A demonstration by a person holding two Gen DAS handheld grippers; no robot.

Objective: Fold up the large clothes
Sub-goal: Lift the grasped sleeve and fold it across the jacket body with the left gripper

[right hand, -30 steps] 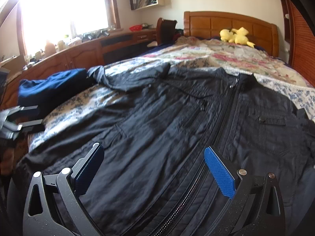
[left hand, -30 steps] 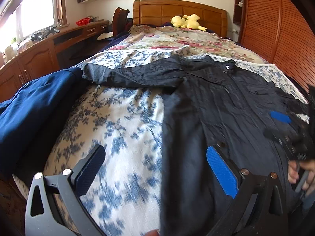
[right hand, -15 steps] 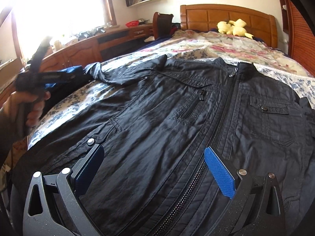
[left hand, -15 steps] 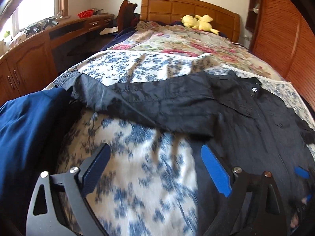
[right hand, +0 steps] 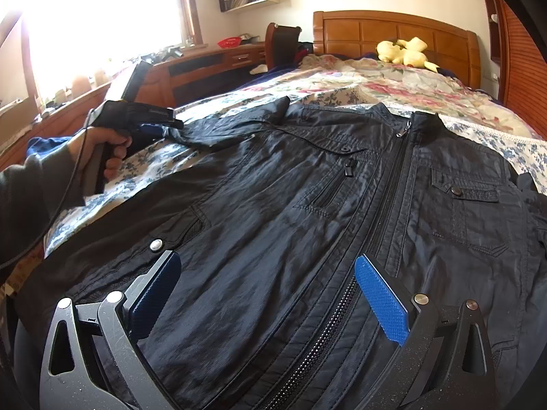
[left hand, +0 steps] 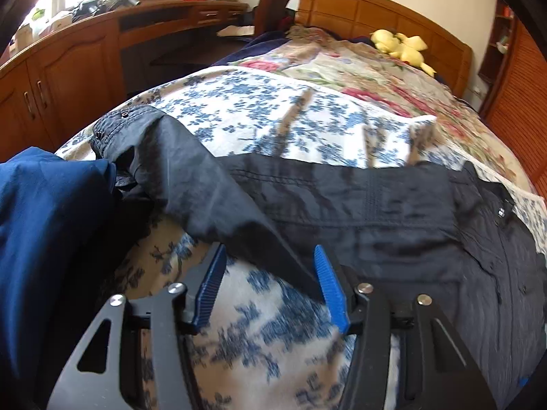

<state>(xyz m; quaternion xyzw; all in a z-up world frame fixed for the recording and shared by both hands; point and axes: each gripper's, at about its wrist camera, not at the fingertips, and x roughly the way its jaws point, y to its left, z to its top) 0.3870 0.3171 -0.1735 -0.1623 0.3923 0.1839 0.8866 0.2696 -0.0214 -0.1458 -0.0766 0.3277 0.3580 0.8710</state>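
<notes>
A black zip-up jacket (right hand: 307,205) lies face up, spread across the blue-flowered bedspread (left hand: 273,119). Its left sleeve (left hand: 307,198) stretches out sideways toward the bed's edge. My left gripper (left hand: 268,253) sits at the sleeve's lower edge with its jaws closing. A fold of the sleeve lies between the blue pads (left hand: 326,283), which stand apart from it. In the right wrist view a hand holds that left gripper (right hand: 160,119) at the sleeve. My right gripper (right hand: 266,259) hovers wide open over the jacket's lower front, beside the zipper (right hand: 386,184), holding nothing.
A navy blue garment (left hand: 44,222) is heaped at the bed's left edge, next to the sleeve cuff (left hand: 123,126). Wooden cabinets and a desk (left hand: 85,65) line the left wall. A yellow plush toy (left hand: 403,46) rests by the headboard (right hand: 393,34). A pink floral quilt (left hand: 369,78) covers the far bed.
My left gripper has travelled left and forward from the jacket's body to the outstretched sleeve, and its jaws have narrowed around the sleeve's edge. The right gripper has stayed put.
</notes>
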